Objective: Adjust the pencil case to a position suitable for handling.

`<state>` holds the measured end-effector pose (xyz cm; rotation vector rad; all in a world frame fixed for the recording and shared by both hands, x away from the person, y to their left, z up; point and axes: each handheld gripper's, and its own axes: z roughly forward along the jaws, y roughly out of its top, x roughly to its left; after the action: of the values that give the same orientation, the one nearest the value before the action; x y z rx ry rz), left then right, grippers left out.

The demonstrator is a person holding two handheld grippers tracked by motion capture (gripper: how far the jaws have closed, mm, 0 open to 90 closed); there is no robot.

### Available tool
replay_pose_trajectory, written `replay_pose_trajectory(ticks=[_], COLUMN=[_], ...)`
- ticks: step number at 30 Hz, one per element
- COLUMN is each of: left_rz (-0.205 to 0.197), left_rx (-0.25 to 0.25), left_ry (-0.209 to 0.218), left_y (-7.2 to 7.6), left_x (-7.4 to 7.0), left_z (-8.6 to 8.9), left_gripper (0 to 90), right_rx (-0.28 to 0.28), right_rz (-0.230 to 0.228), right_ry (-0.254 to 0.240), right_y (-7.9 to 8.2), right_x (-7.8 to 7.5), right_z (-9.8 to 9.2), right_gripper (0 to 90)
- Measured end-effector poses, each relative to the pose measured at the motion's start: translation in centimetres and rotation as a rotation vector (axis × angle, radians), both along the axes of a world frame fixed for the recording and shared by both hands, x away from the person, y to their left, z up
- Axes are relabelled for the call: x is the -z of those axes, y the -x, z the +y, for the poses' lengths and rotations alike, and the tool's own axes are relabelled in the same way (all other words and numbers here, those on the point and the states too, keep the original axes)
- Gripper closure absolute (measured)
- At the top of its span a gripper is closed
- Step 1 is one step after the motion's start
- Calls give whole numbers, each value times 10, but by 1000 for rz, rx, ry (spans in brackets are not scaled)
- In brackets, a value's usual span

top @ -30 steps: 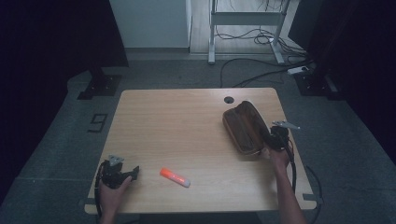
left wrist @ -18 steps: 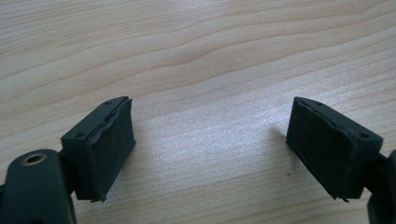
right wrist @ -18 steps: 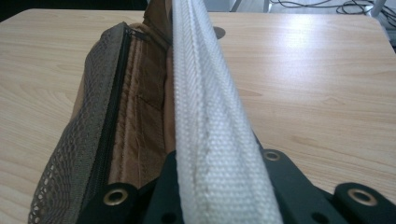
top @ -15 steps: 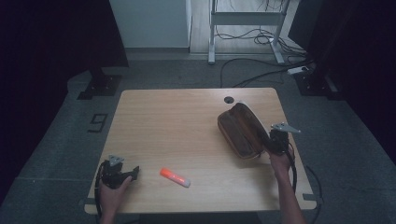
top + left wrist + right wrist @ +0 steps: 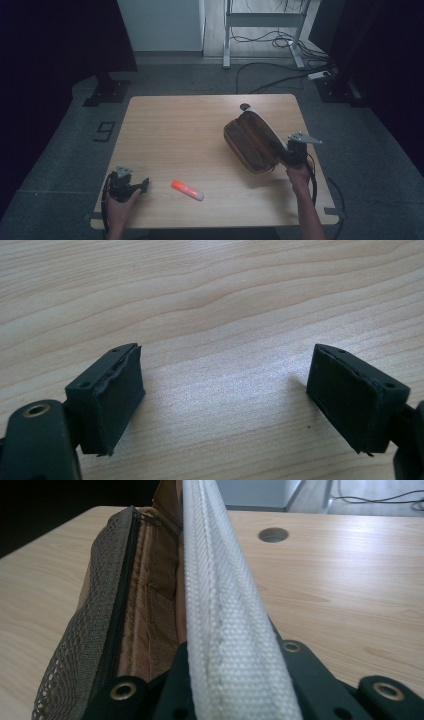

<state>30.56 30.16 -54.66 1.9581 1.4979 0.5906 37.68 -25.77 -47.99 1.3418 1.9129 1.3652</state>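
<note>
The pouch [image 5: 252,145] is held open by the right gripper [image 5: 291,156]; the marker [image 5: 187,189] is not yet picked up by the wide-open left gripper [image 5: 131,185].

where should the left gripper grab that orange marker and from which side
Grip the orange marker across the middle of its barrel, coming straight down from above. It lies flat and slanted on the table, so turn the open left gripper so its jaws straddle the narrow width.

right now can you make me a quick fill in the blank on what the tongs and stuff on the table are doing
1. The right tongs are shut on the edge of the brown ____.
2. The left tongs are ____, with bare table between their jaws.
3. The orange marker lies nearer the ____ tongs.

Missing words: pouch; open; left
</note>
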Motion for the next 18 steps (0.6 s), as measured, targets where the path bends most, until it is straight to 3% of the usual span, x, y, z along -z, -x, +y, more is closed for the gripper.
replay_pose_trajectory(ticks=[18], left_rz=[0], left_rx=[0], left_ry=[0], left_y=[0], left_x=[0], left_z=[0], left_gripper=[148], right_rx=[-100], right_rz=[22], right_ry=[-2], right_y=[3], right_x=[1], right_z=[26], right_gripper=[823])
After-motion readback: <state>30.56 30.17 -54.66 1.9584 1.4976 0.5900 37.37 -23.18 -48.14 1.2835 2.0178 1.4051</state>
